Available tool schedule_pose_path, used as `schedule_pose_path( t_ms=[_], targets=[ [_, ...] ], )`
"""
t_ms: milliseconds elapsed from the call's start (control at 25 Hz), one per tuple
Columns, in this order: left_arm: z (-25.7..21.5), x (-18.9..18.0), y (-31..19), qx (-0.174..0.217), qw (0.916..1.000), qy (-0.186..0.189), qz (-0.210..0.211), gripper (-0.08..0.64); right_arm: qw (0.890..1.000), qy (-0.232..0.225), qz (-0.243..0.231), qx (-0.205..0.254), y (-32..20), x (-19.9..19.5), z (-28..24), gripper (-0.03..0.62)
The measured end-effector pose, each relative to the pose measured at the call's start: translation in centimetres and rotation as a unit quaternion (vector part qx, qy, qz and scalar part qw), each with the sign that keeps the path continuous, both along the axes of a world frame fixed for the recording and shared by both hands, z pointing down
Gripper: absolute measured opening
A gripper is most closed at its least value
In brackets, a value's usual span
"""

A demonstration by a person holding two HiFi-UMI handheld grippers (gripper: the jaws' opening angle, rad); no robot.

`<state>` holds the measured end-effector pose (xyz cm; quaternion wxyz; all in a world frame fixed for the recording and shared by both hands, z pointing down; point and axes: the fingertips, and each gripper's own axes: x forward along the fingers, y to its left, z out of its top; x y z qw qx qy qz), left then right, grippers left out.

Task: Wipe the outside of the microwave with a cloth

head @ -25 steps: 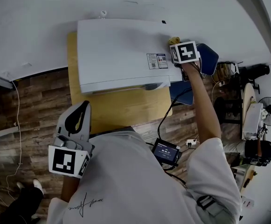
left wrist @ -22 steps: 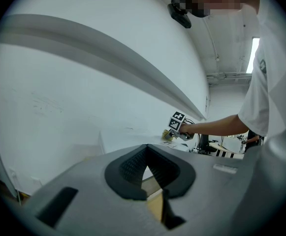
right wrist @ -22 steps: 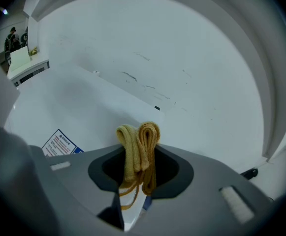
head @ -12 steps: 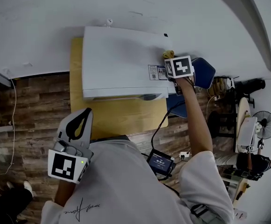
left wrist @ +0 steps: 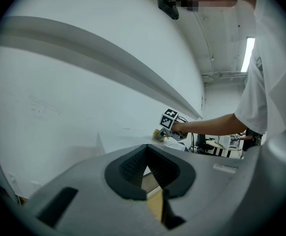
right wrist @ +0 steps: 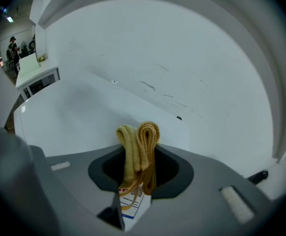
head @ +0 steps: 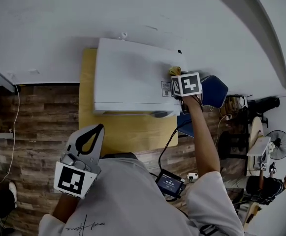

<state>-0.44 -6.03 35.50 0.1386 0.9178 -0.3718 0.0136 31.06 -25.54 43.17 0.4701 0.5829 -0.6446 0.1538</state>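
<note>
The white microwave stands on a wooden table against the wall. A folded yellow cloth is pinched in my right gripper, which is shut on it and rests on the microwave's top at its right edge, by a printed label. In the head view the cloth peeks out past that gripper's marker cube. My left gripper hangs low near the table's front edge, away from the microwave, its jaws closed with nothing between them.
A blue chair stands right of the table. A small black device with a screen hangs on a cable at the person's waist. A fan and clutter lie further right. Wood flooring lies left of the table.
My right gripper with the cloth has slid a little toward the front along the microwave's right top edge. The head view has shifted, so the microwave sits further right in frame.
</note>
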Motion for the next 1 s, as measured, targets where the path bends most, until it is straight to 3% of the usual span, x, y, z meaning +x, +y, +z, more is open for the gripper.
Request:
schedule_pose_path(
  t_ms=[280, 680, 1000],
  targets=[
    [0.4, -1.4, 0.7, 0.002, 0.9999, -0.011, -0.007, -0.002, 1.000, -0.012, -0.026, 0.006, -0.2, -3.9, 0.1, 0.120],
    [-0.1, -2.7, 1.9, -0.002, 0.9996, 0.010, -0.026, -0.002, 0.997, -0.024, -0.070, 0.002, 0.0, -9.7, 0.2, 0.120],
    [-0.1, -3.7, 2.5, 0.003, 0.9994, 0.006, -0.035, -0.002, 0.995, -0.040, -0.088, 0.002, 0.2, -12.3, 0.1, 0.120]
  ],
)
